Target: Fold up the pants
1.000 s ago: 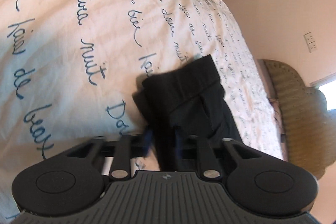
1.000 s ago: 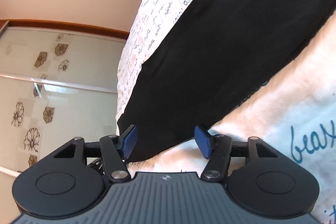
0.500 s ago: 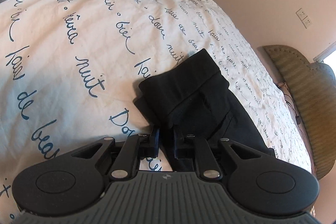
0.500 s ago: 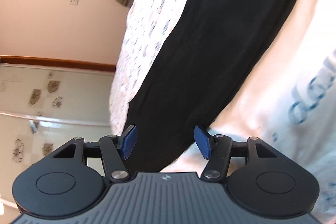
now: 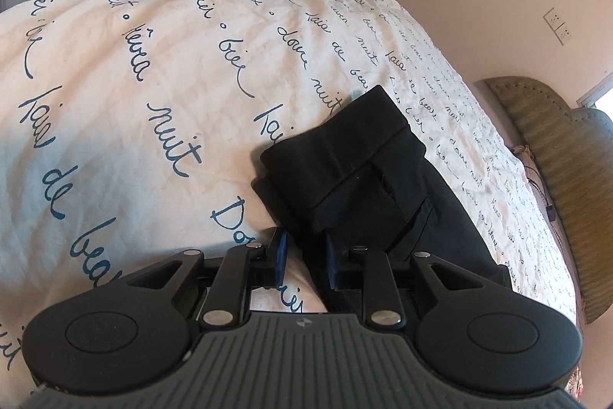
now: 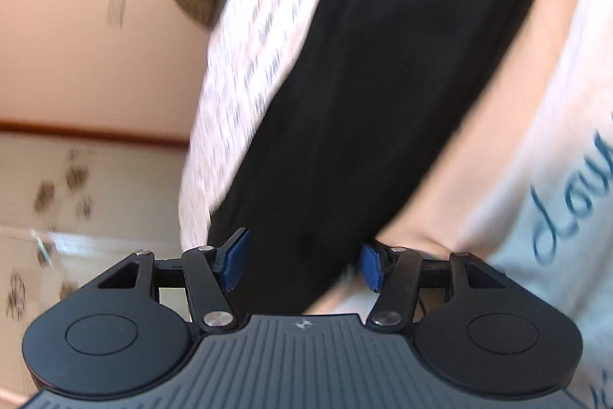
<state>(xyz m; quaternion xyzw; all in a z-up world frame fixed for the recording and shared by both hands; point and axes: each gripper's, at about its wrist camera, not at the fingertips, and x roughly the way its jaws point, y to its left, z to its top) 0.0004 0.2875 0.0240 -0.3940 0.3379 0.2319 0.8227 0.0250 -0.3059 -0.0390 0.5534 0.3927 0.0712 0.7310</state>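
Note:
Black pants (image 5: pixel 364 186) lie on the white bed cover (image 5: pixel 153 102) printed with blue script, their waistband end folded over on itself. My left gripper (image 5: pixel 306 257) sits at the near edge of that fold. Its jaws are opening, the cloth edge still runs between the blue pads, and a strip of cover shows beside the left pad. In the blurred right wrist view a long black pant leg (image 6: pixel 383 83) runs diagonally up the bed. My right gripper (image 6: pixel 302 265) straddles its near end with its jaws closing, and the pads do not visibly pinch it.
A woven greenish headboard (image 5: pixel 555 179) stands at the far right of the bed under a pink wall with a socket plate (image 5: pixel 557 25). The right wrist view shows the bed's side edge dropping off beside a flower-patterned wardrobe door (image 6: pixel 57 198).
The left pads, pressed on the folded pants edge a second ago, have parted. The right gripper has rolled and moved in over the pant leg's end, and its pads have drawn slightly together.

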